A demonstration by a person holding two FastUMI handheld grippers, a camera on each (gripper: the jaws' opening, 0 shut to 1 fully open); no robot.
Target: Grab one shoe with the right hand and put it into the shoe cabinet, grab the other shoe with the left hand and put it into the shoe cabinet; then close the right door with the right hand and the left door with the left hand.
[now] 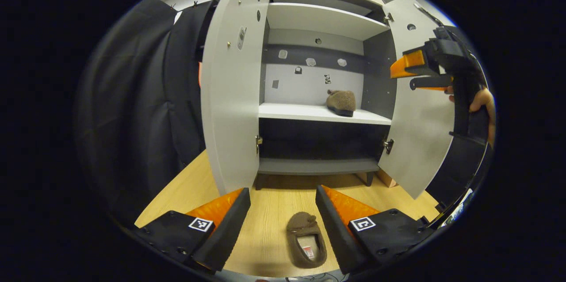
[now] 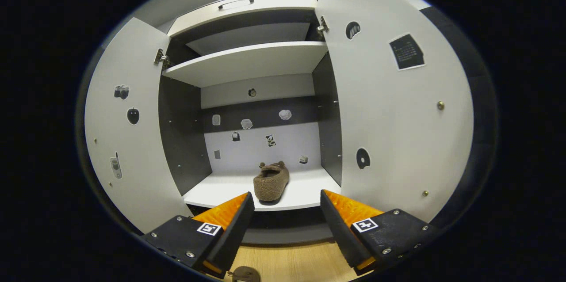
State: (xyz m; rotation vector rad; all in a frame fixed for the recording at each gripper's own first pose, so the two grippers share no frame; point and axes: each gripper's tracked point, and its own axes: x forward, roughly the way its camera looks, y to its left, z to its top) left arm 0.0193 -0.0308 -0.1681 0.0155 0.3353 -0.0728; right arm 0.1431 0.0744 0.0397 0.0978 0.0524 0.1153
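A brown fuzzy slipper [image 1: 306, 240] lies on the wooden floor [image 1: 265, 238], just ahead of and between the fingertips of my left gripper [image 1: 283, 224], which is open and holds nothing. The other brown slipper [image 1: 341, 102] rests on the white middle shelf [image 1: 300, 112] of the shoe cabinet, toward its right side. In the right gripper view that slipper [image 2: 271, 182] sits on the shelf [image 2: 305, 191] beyond my right gripper [image 2: 285, 224], which is open and empty. The right gripper [image 1: 402, 78] is raised by the right door, held by a hand [image 1: 482, 100]. The floor slipper's edge [image 2: 242, 274] peeks below.
Both cabinet doors stand wide open: the left door [image 1: 232, 96] and the right door [image 1: 418, 140]. The same doors flank the opening, left door [image 2: 128, 140] and right door [image 2: 398, 118]. An upper shelf [image 2: 247, 63] is bare. Dark cloth [image 1: 146, 109] hangs left of the cabinet.
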